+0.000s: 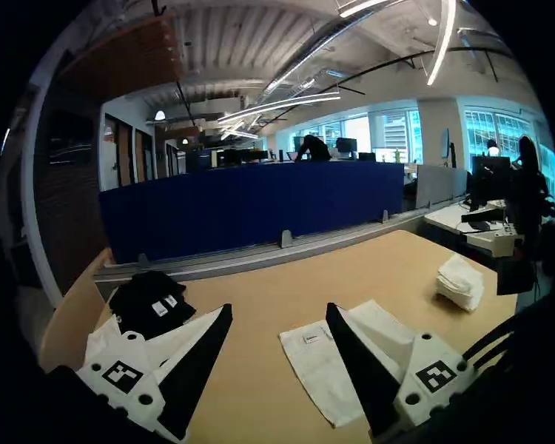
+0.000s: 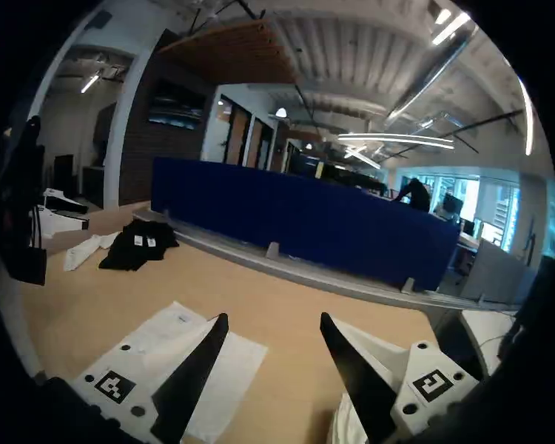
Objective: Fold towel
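A white rectangular towel [image 1: 307, 362] of thin, smooth cloth lay spread flat in one layer on the near part of the pale wooden desk [image 1: 314, 274]. It had a small label close to its far edge. Its edges ran straight, its corners were square, and only faint creases showed on its matte surface.

The left tool [image 1: 277, 306] had its two black wedge-shaped fingers spread wide with nothing between them. Each finger sat on a white plastic base with a square black-and-white marker. The towel lay below and just right of the gap, its right part hidden behind the right finger. Whether that finger touched the cloth could not be told.

The right tool [image 2: 272, 317] was also spread apart and empty. In the right gripper view the towel lay left of the gap and ran under the left finger. A patch of white cloth [image 2: 344, 425] showed at the near edge beside the right finger.

At the far left of the desk sat a crumpled heap of black fabric [image 1: 148, 300] bearing two small white tags. A limp white rag [image 2: 85, 251] lay just beside it. At the far right was a soft stack of folded white towels [image 1: 460, 280], its layered edges showing. A dark blue fabric partition [image 1: 255, 207] on a grey rail stood along the desk's far side.
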A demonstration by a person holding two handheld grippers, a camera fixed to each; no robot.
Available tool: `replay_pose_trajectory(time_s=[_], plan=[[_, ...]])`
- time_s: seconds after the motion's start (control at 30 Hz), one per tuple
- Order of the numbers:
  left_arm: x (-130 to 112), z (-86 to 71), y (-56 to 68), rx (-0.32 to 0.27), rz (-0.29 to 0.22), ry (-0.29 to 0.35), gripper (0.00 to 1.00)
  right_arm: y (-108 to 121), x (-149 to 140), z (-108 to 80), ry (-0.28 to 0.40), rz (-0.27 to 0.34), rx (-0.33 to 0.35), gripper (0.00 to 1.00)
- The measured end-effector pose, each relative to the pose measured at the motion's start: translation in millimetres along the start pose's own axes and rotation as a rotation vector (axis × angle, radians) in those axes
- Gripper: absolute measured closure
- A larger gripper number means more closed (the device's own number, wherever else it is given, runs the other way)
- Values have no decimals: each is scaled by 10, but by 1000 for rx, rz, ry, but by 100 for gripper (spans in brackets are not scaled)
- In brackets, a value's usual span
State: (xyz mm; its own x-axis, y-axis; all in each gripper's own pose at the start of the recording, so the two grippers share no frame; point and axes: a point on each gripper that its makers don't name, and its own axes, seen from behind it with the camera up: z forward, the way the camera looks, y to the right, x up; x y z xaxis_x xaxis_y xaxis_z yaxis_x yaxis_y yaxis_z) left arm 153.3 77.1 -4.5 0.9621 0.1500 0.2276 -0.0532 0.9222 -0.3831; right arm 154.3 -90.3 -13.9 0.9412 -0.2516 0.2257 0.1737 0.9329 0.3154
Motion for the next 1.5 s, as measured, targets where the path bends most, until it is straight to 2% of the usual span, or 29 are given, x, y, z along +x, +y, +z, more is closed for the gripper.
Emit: replay_pose_trajectory(time_s=[0.17, 0.57, 0.9, 1.27, 1.5], plan=[[-73, 38, 127, -44, 20, -22, 6, -71, -83, 17, -30, 5, 31, 4], [-480, 134, 327, -83, 21, -87, 6, -305, -457, 100, -105, -7, 97, 4], [-966, 168, 507, -119, 23, -168, 6, -465, -925, 163, -172, 5, 142, 4], [-1493, 200, 722, -160, 54, -256, 6, -619, -1386, 169, -244, -9, 179, 4], [-1815, 197, 820, -182, 53, -322, 6, -699, -1712, 173, -296, -12, 198, 4]])
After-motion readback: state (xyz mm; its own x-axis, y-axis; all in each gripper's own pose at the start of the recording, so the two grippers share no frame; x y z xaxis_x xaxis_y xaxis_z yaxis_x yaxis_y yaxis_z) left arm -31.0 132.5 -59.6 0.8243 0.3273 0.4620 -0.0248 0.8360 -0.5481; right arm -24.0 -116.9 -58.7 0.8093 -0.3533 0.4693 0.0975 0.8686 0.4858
